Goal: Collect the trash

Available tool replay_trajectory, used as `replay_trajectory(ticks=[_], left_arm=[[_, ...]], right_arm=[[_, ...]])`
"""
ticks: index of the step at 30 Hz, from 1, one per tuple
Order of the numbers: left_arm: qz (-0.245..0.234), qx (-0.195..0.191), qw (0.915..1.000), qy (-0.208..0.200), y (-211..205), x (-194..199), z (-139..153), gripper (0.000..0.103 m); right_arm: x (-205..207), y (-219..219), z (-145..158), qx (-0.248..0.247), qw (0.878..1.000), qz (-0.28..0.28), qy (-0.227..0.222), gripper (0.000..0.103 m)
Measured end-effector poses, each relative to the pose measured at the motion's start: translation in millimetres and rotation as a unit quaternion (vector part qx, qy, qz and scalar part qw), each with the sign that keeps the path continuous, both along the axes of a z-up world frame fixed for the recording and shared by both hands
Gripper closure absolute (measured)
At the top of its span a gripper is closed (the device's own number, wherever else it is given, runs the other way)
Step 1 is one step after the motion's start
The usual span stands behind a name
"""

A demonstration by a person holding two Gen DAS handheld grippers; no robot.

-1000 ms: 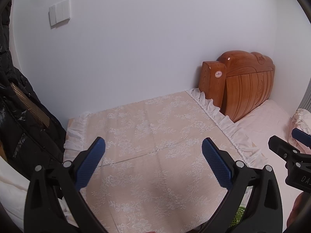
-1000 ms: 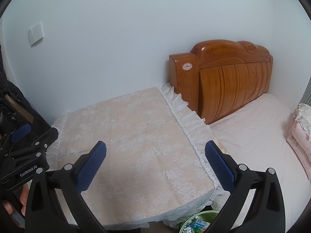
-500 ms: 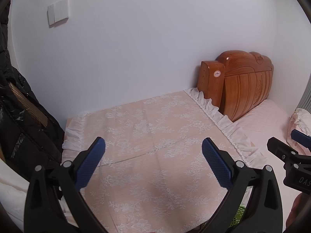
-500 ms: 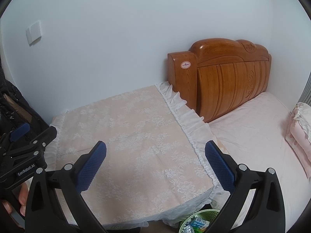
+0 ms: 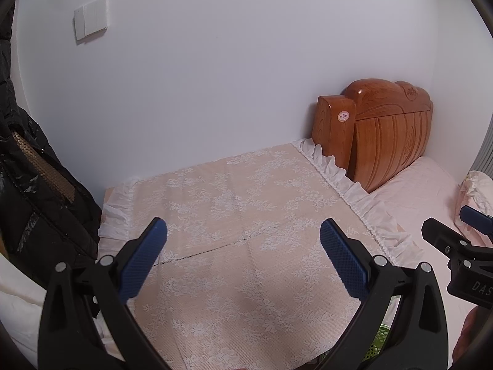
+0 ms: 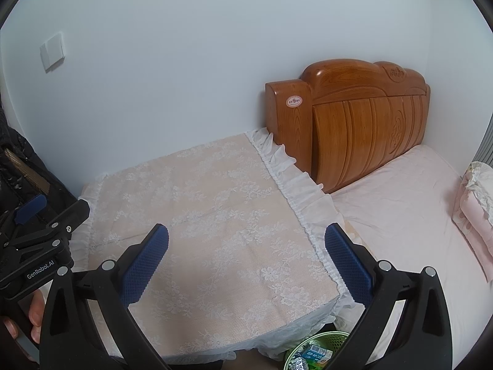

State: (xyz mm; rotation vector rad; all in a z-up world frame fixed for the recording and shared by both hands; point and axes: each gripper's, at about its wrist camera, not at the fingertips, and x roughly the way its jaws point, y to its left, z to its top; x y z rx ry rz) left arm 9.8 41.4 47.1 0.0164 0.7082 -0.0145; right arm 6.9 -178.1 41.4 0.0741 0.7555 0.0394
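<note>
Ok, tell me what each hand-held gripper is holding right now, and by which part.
Nothing. The left hand-held gripper and right hand-held gripper are both open and empty above the lace cloth.

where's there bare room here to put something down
The lace cloth is bare from wall to ruffled edge. The pink mattress is free between headboard and folded bedding. The green basket holds trash.
</note>
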Motion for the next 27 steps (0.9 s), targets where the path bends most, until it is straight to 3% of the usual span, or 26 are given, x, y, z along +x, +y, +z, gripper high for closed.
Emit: replay_trajectory(ticks=[27], left_arm=[[-0.007,-0.002,1.0000,0.004,2.5,3.3,-3.5,0.008]], right_arm=[[3.3,4.8,-4.6,-0.002,1.000,0.000,0.007,0.002]])
